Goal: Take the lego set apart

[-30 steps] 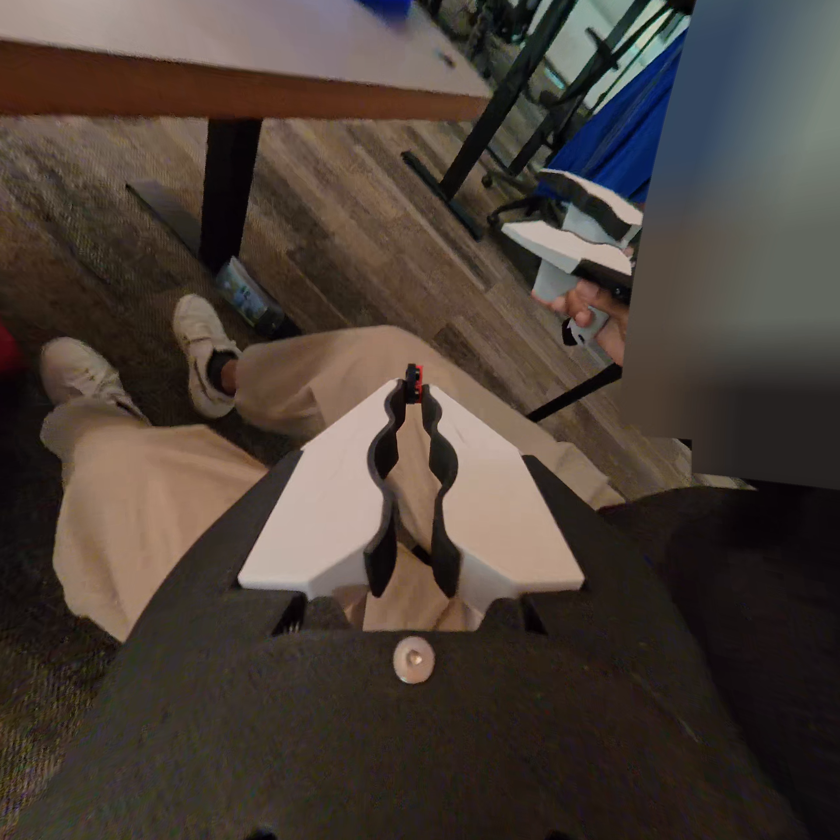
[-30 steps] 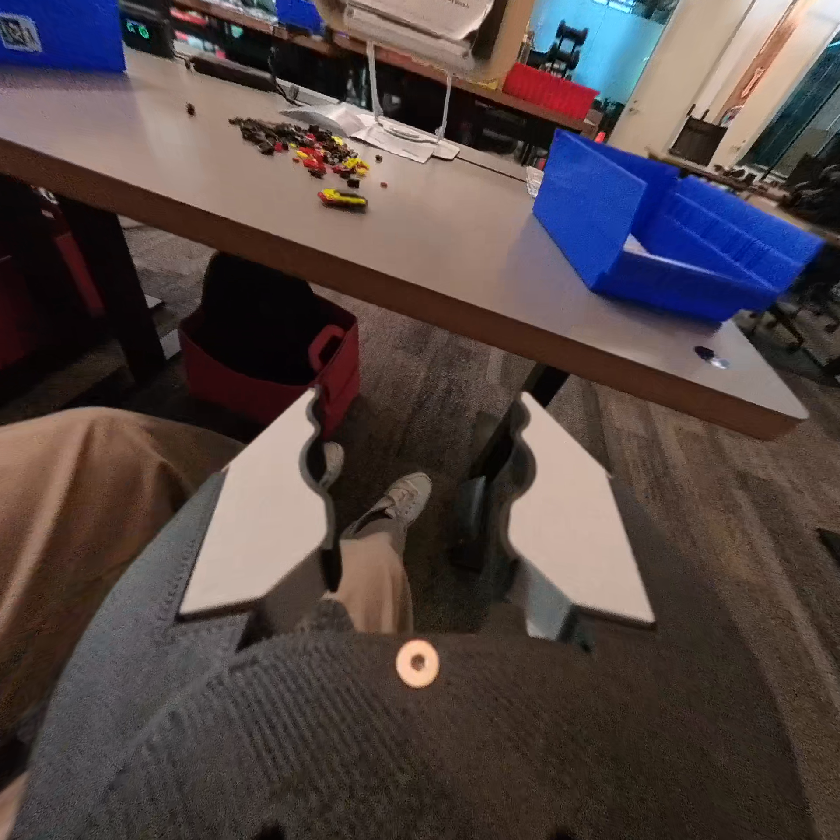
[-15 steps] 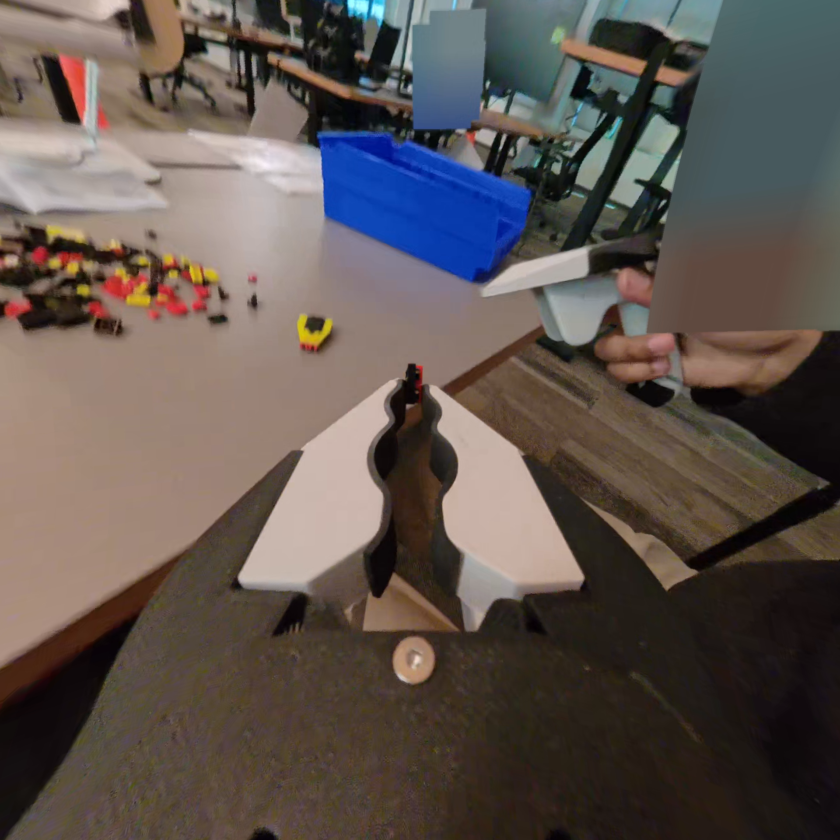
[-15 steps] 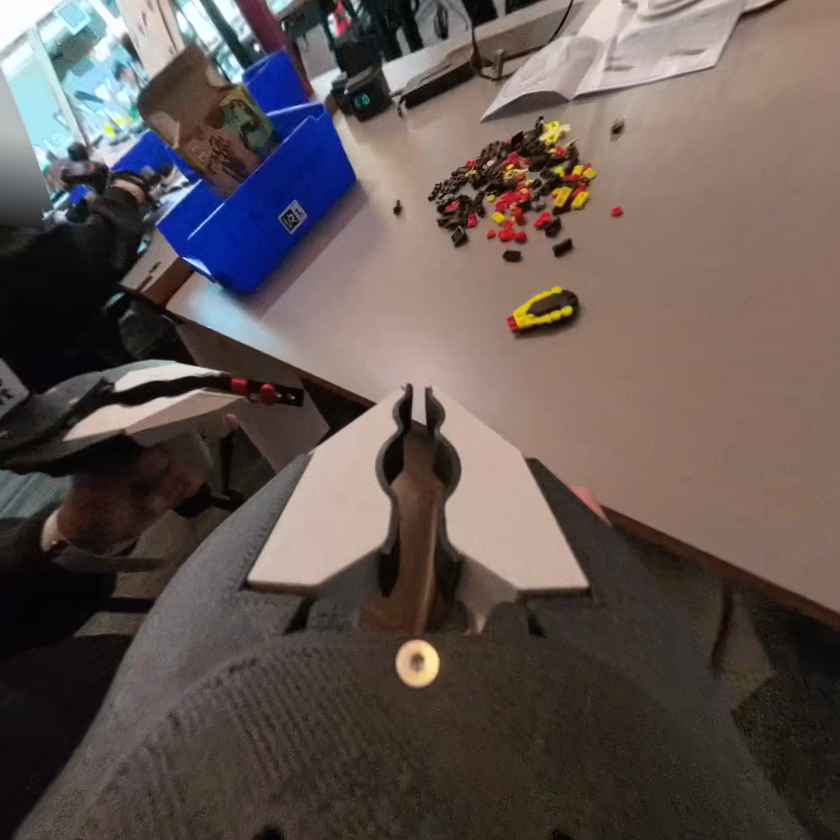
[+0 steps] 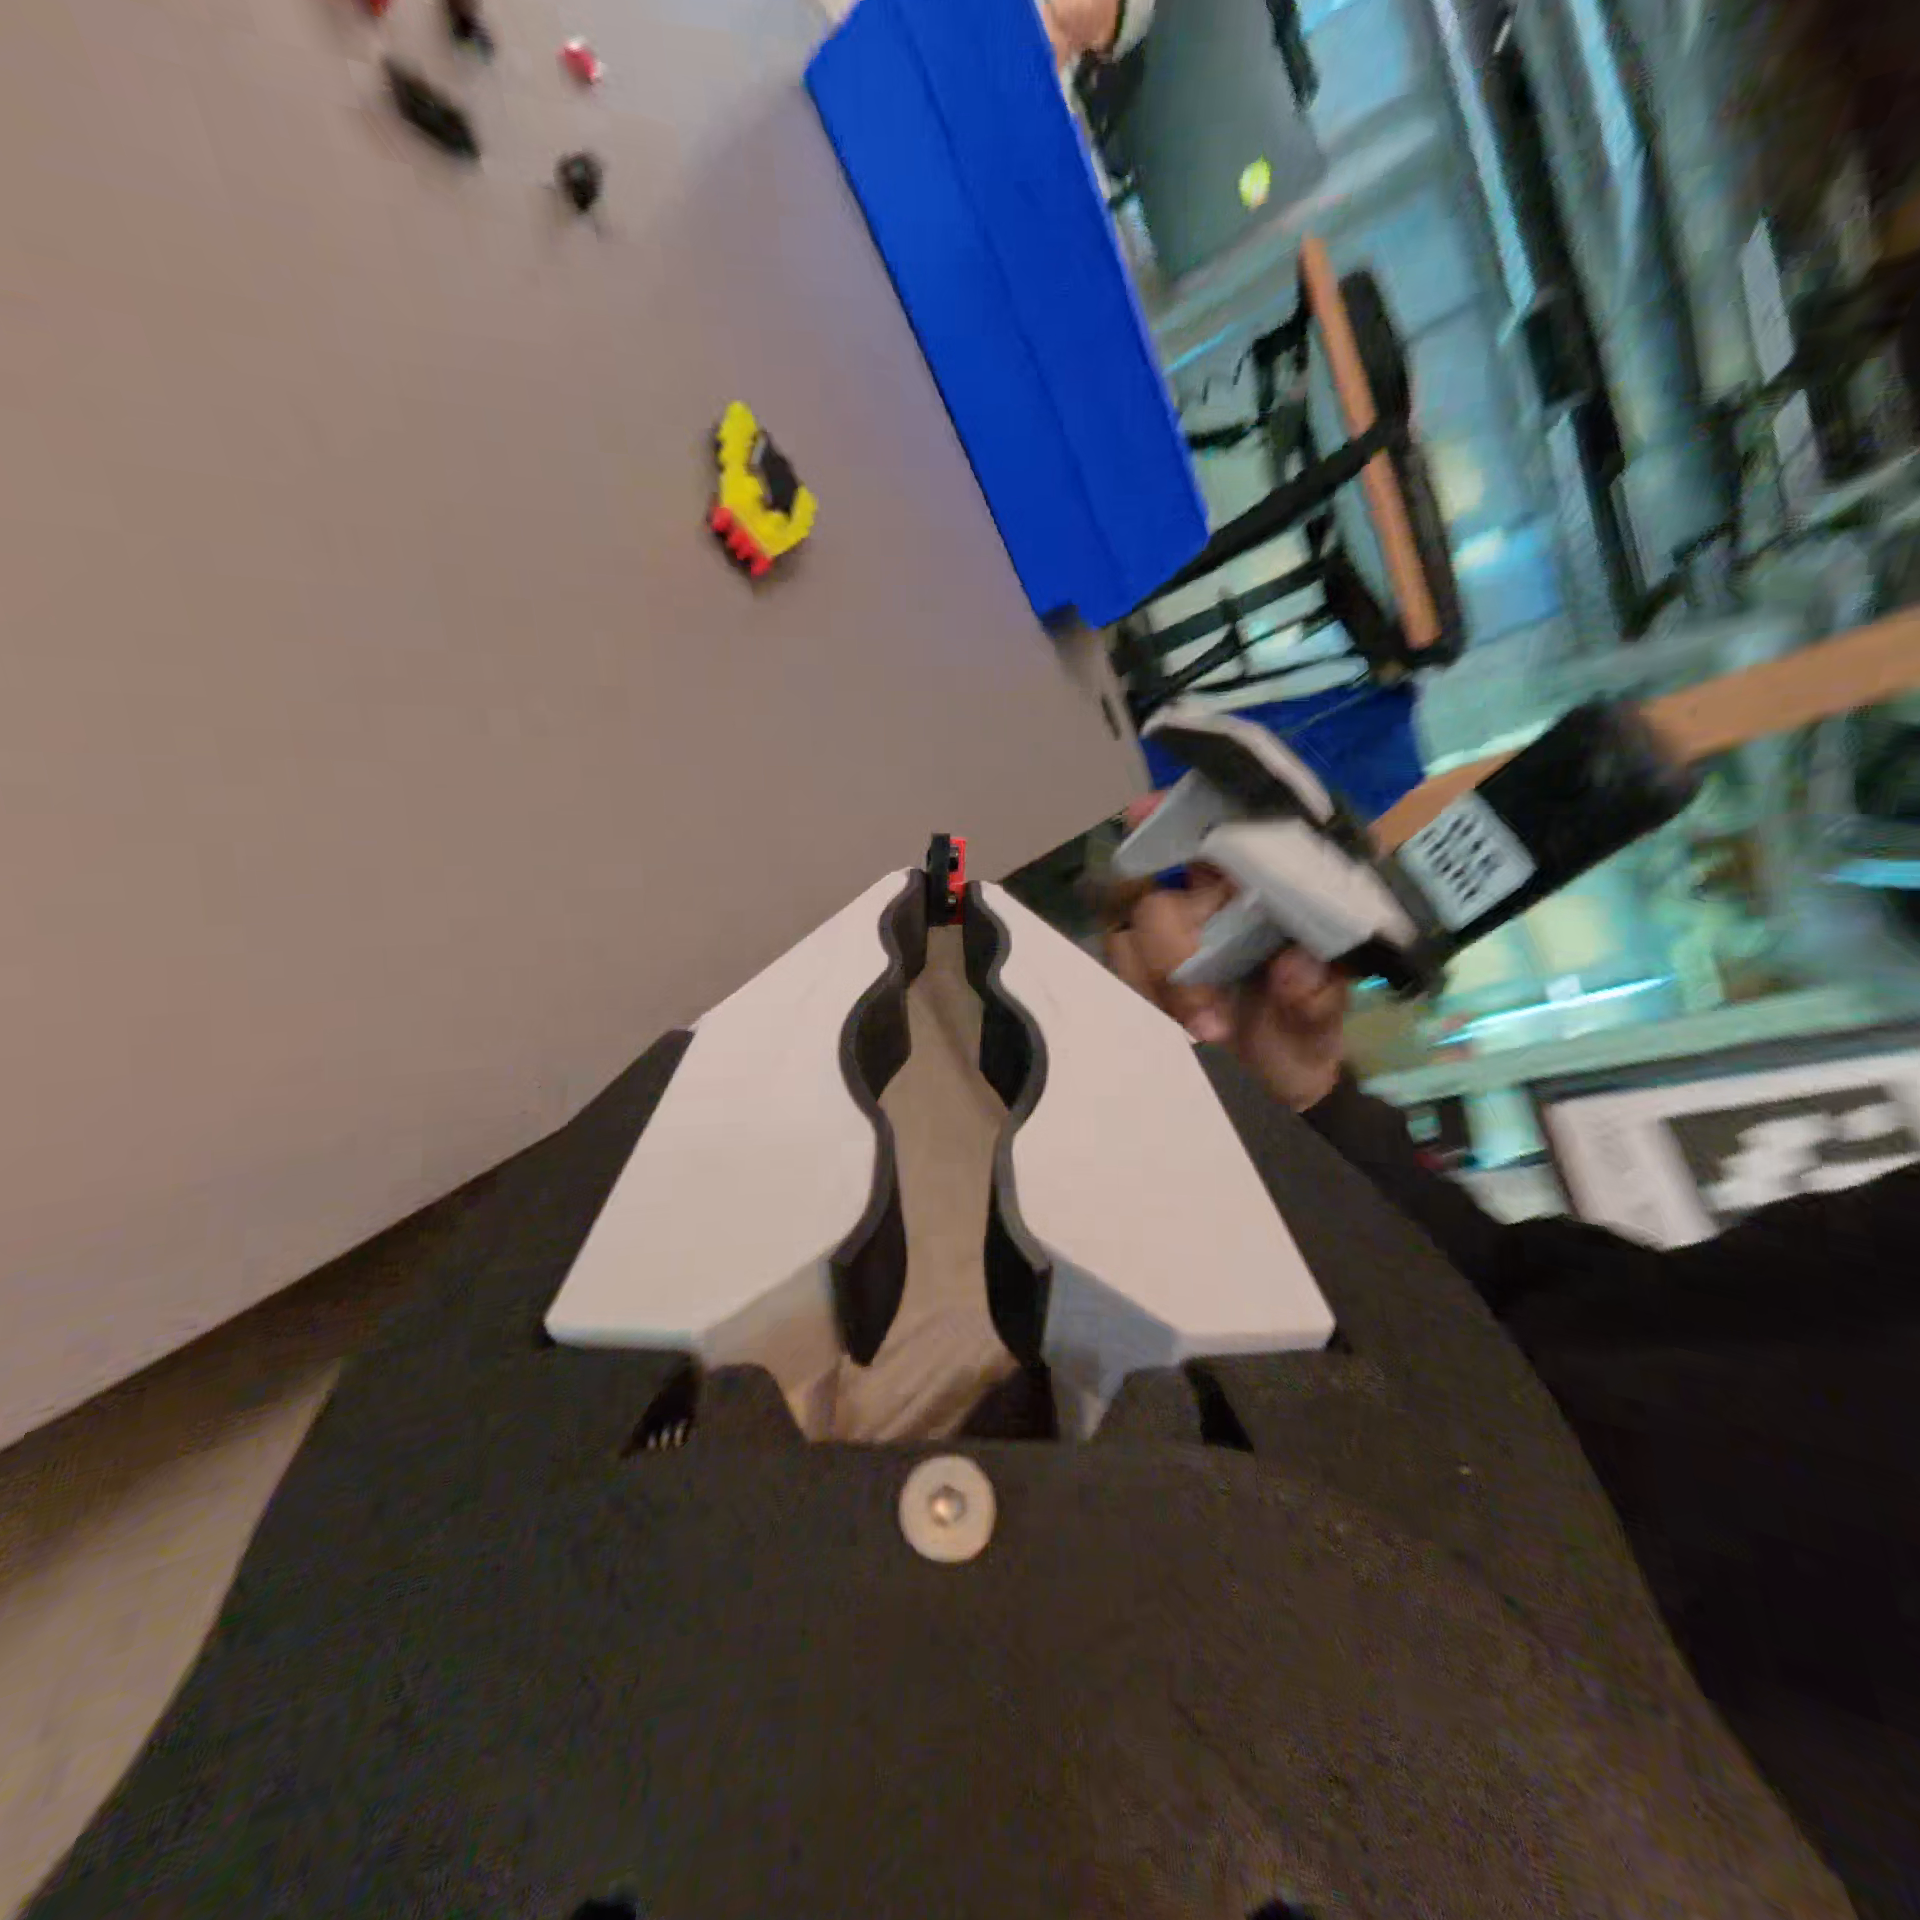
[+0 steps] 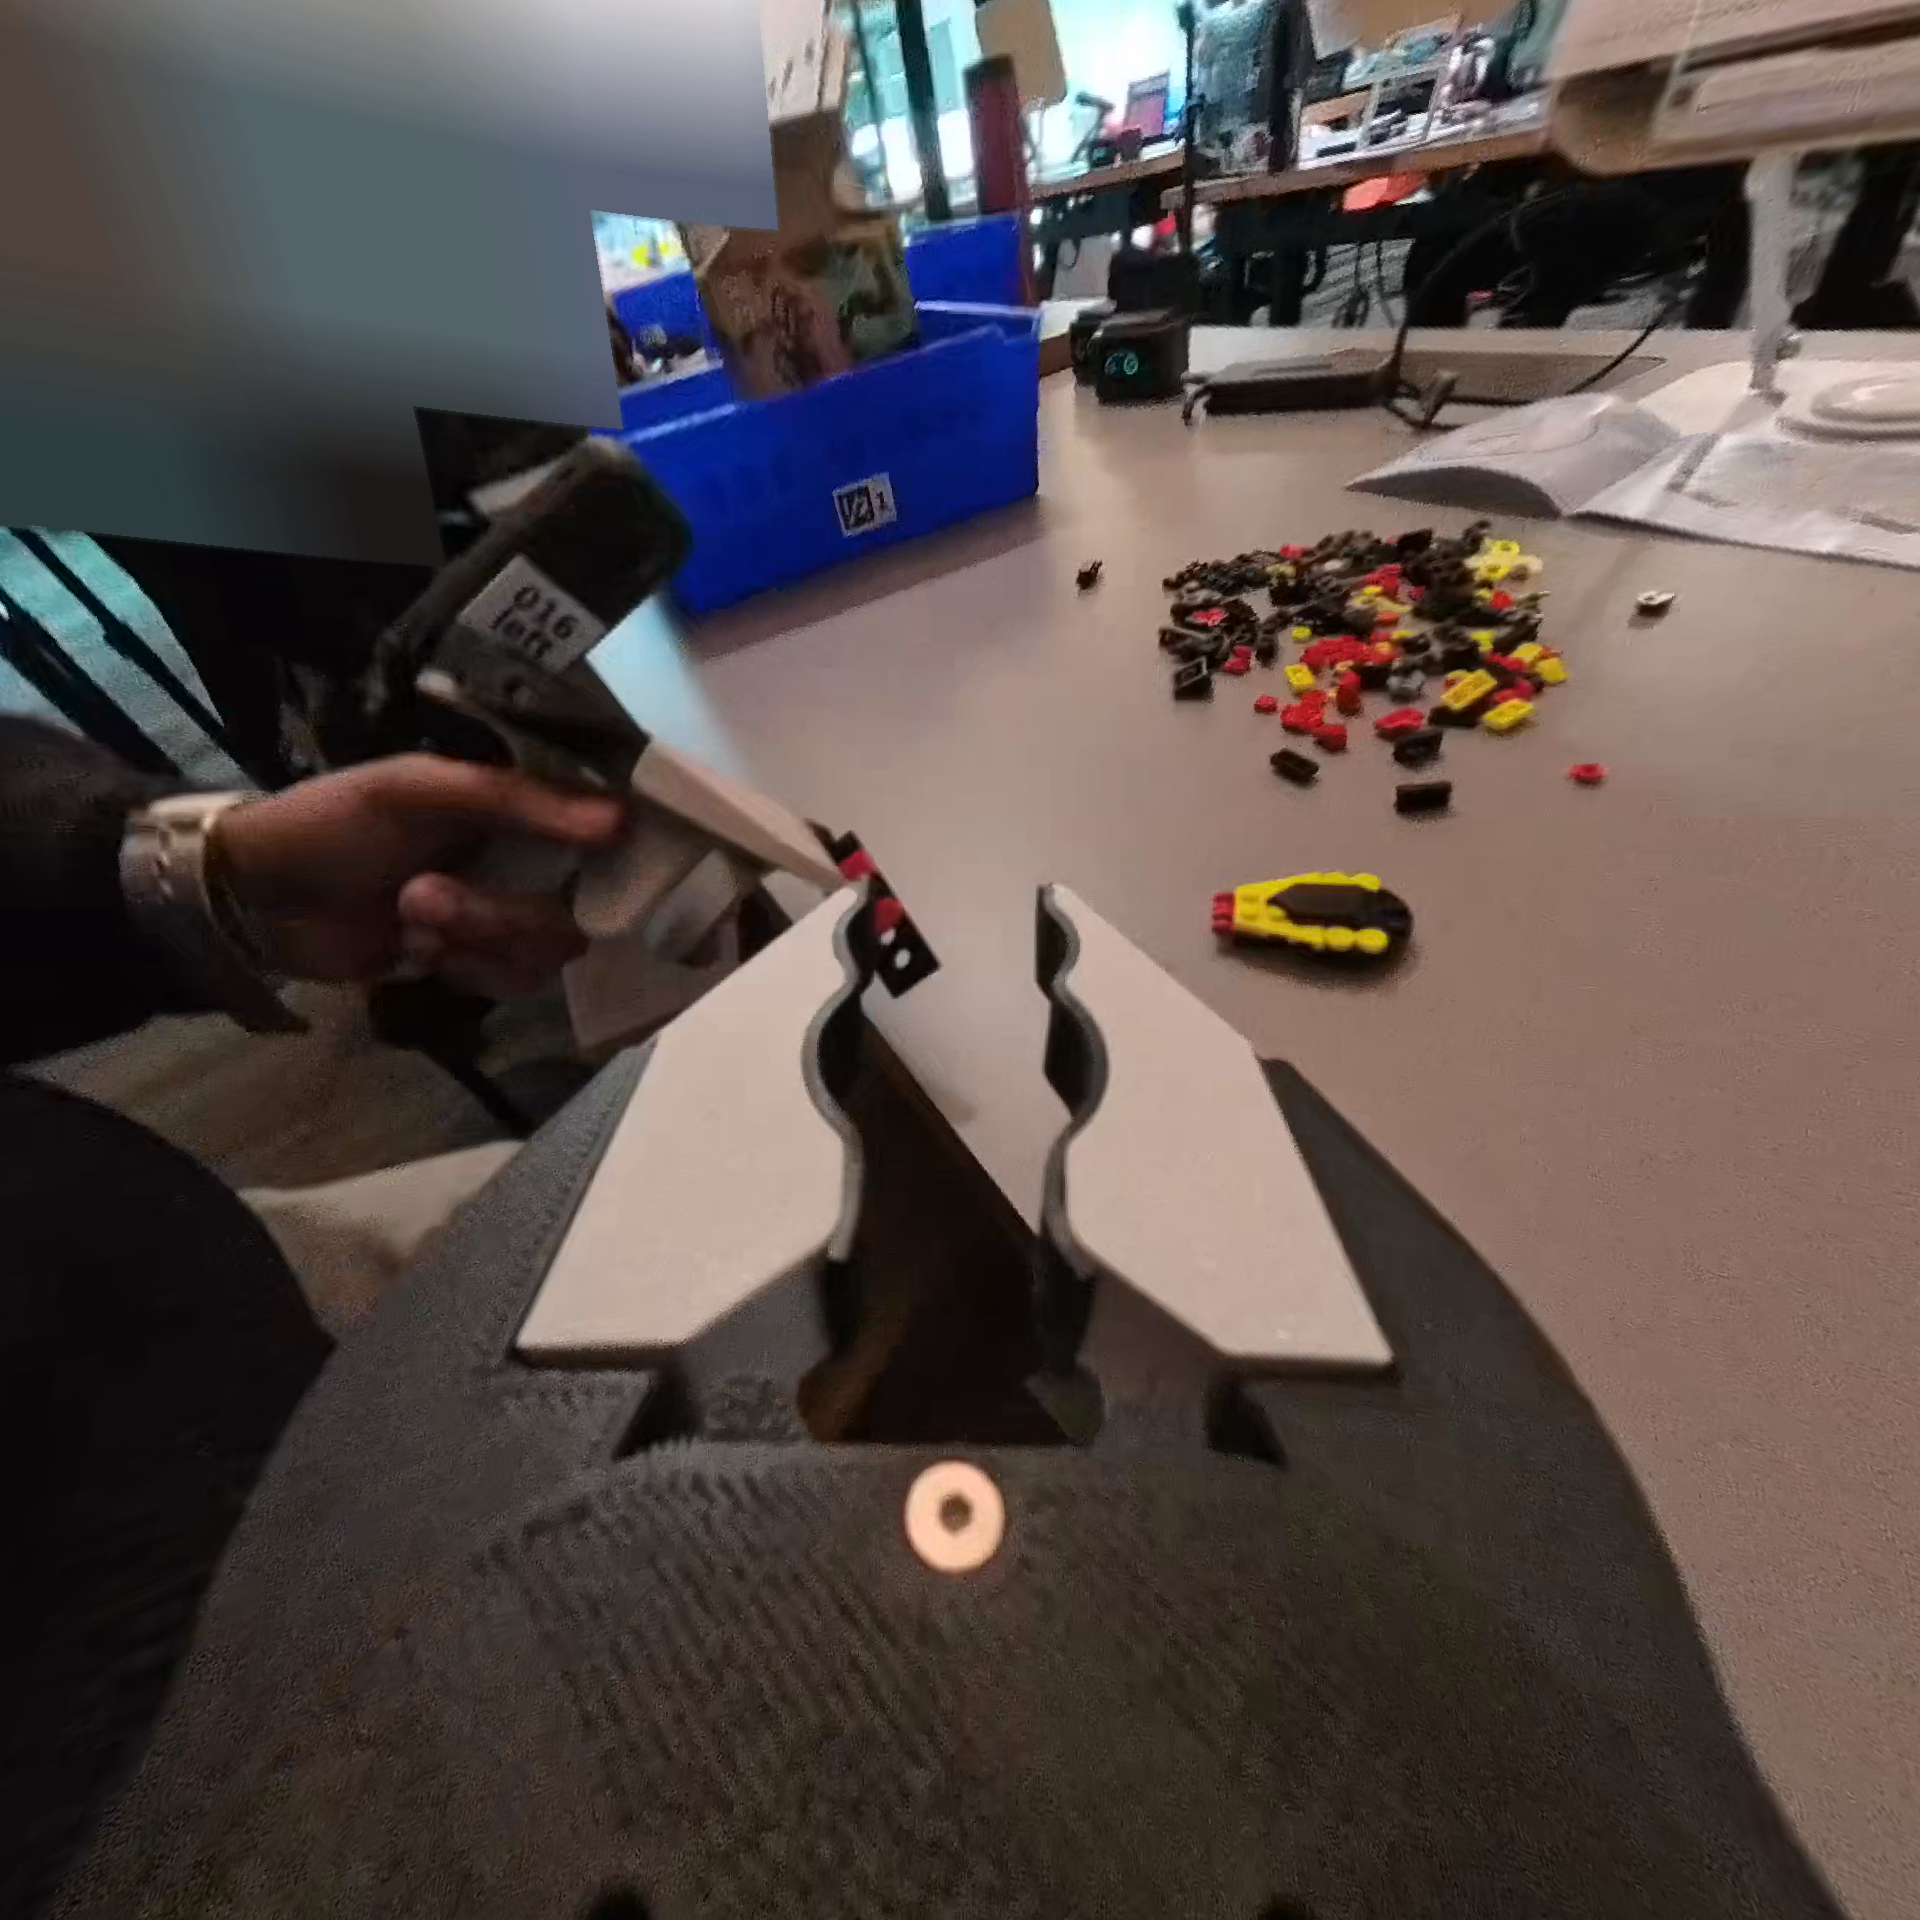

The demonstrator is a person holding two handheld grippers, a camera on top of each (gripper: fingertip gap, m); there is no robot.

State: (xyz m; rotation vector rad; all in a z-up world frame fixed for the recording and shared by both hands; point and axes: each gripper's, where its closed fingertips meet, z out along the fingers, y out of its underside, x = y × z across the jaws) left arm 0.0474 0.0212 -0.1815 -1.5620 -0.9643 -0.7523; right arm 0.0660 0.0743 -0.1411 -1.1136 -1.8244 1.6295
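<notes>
The left gripper pinched a small black-and-red lego strip at its tips; the right gripper stood open beside it. A crooked pull might have dropped it off the counter edge. The yellow lego piece lay at centre right.

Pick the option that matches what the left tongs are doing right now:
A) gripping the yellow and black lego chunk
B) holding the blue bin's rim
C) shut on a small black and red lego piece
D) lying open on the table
C: the left tongs are pinched shut on the small black and red lego piece at their tips, while the yellow and black lego chunk lies untouched on the table.
</notes>
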